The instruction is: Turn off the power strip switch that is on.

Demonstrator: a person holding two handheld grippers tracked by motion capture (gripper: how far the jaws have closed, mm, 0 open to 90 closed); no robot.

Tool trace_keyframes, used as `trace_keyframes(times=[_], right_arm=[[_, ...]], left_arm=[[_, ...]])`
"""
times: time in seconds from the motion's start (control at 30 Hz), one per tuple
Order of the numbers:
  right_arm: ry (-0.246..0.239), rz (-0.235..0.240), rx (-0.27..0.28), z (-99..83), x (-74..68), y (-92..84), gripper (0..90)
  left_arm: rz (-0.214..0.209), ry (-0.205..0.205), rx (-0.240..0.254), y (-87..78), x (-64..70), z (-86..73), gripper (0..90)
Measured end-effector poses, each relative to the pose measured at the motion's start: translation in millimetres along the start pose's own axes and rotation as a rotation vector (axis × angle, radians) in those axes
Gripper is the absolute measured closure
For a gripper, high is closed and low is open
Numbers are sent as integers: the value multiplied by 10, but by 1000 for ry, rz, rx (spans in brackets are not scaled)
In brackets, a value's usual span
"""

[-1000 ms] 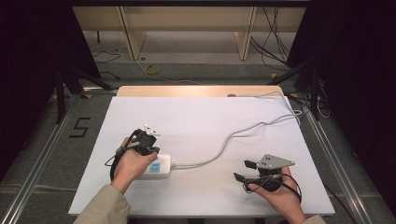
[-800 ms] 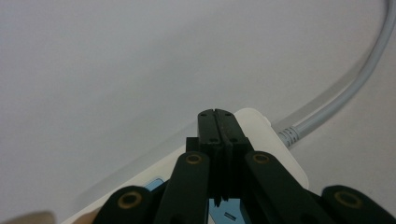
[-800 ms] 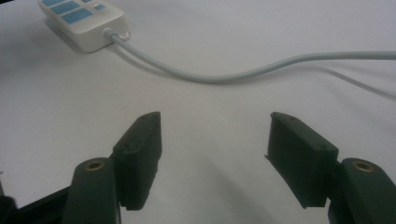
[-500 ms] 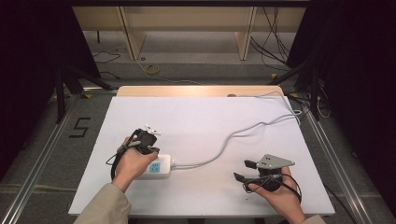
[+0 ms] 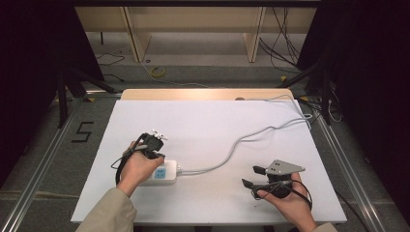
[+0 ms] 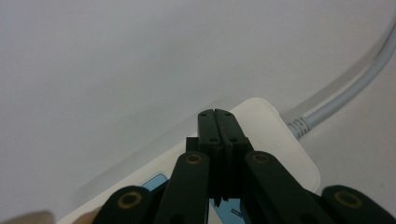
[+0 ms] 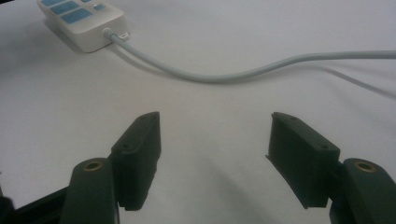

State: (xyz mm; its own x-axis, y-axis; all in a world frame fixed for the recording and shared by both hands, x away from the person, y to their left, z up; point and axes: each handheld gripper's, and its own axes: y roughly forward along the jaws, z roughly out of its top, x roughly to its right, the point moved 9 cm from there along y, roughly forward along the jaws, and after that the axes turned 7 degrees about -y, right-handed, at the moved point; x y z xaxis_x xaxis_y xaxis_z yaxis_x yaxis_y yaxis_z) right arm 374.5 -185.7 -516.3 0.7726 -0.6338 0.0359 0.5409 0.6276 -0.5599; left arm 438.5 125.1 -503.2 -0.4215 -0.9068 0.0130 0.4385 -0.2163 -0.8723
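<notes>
Right now the jaws of the left gripper [image 6: 215,122] are pressing flat against each other with nothing between them, their joined tips hovering over the top face of the white power strip [image 6: 273,140]; whether they are touching it cannot be told. From those tips outward, the strip's rounded end is lying toward one o'clock in the left gripper view, and its grey cable [image 6: 355,91] is running off toward two o'clock. In the high view the left gripper [image 5: 155,151] is sitting at the strip's near-left end, with the left hand [image 5: 138,166] wrapping it and partly covering the power strip [image 5: 167,173], which is lying on the white table [image 5: 203,121] at about seven o'clock from the table's middle. The right gripper [image 7: 215,154] is holding its jaws wide apart over bare tabletop, gripping nothing, with the strip lying well away at eleven o'clock in its own view. In the high view the right gripper [image 5: 254,176] is resting at five o'clock, its right hand [image 5: 290,205] behind it, while the cable [image 5: 251,137] is curving toward the far right edge.
</notes>
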Motion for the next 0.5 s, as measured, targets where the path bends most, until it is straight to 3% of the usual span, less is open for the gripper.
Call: trace_keyframes(times=[0.5], right_arm=[[-5, 1, -3, -4, 0, -2, 352]], left_arm=[[-6, 11, -51, 57, -3, -24, 896]])
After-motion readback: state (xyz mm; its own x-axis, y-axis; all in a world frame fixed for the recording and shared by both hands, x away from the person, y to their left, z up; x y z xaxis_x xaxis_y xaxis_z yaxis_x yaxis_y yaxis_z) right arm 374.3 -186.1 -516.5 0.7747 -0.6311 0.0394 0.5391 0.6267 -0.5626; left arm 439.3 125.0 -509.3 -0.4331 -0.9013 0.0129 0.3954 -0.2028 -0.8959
